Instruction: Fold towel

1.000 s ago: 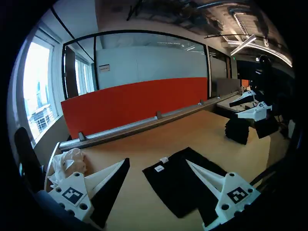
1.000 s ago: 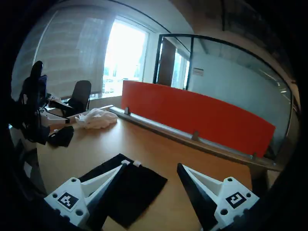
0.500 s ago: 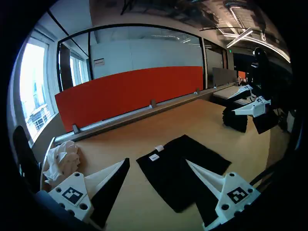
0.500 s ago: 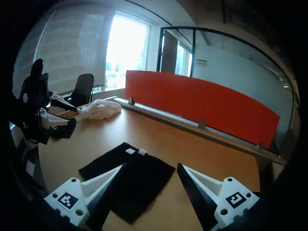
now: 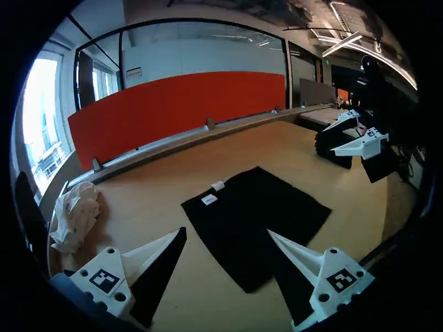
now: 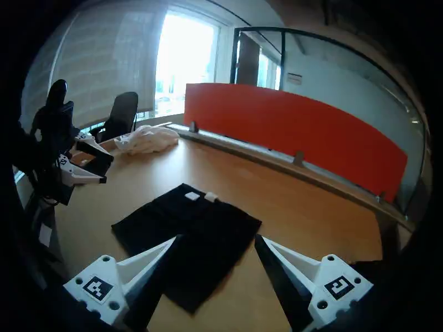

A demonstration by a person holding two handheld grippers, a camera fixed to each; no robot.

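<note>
The black towel (image 5: 260, 213) lies spread flat on the wooden table (image 5: 160, 182), with the left gripper (image 5: 226, 232) and right gripper (image 6: 216, 238) poised above it, both jaws released and wide apart.

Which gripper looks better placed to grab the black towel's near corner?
Right, narrowly. The right gripper is open, and the black towel reaches low between its fingers, so it seems closer. The left gripper is open over it too, but looks slightly farther off.
</note>
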